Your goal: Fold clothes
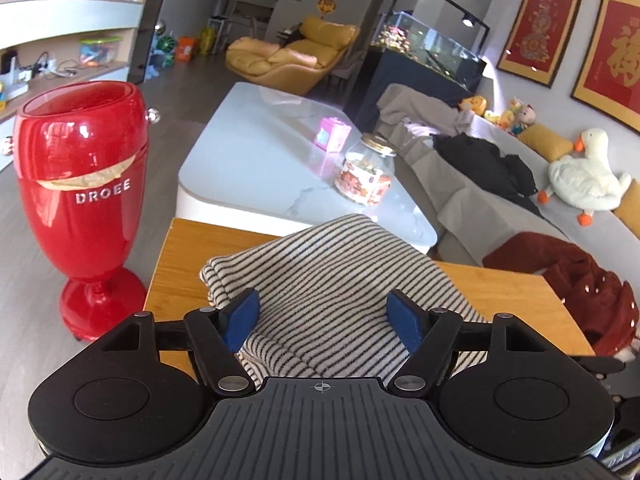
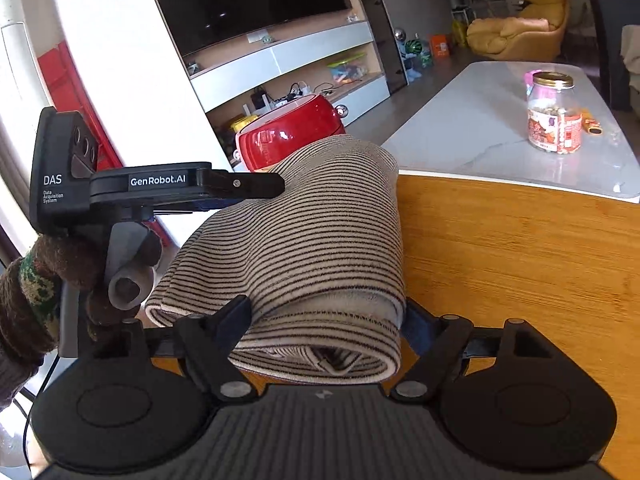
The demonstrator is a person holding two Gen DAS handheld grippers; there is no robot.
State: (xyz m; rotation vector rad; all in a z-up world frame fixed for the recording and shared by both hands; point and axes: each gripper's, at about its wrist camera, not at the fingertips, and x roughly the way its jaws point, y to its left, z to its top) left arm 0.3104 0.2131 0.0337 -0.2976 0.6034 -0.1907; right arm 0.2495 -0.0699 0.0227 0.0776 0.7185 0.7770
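Note:
A folded black-and-white striped garment lies on the wooden table. My left gripper hovers over its near part, blue pads wide apart and gripping nothing. In the right wrist view the same garment is a thick folded bundle on the wooden table. Its rolled end sits between the fingers of my right gripper, which flank its sides without visibly squeezing it. A gloved hand holds the left gripper over the bundle's far left edge.
A tall red glossy vessel stands on the floor left of the table. Beyond is a white marble table with a glass jar and a pink box. A dark red garment lies at the right, by the sofa.

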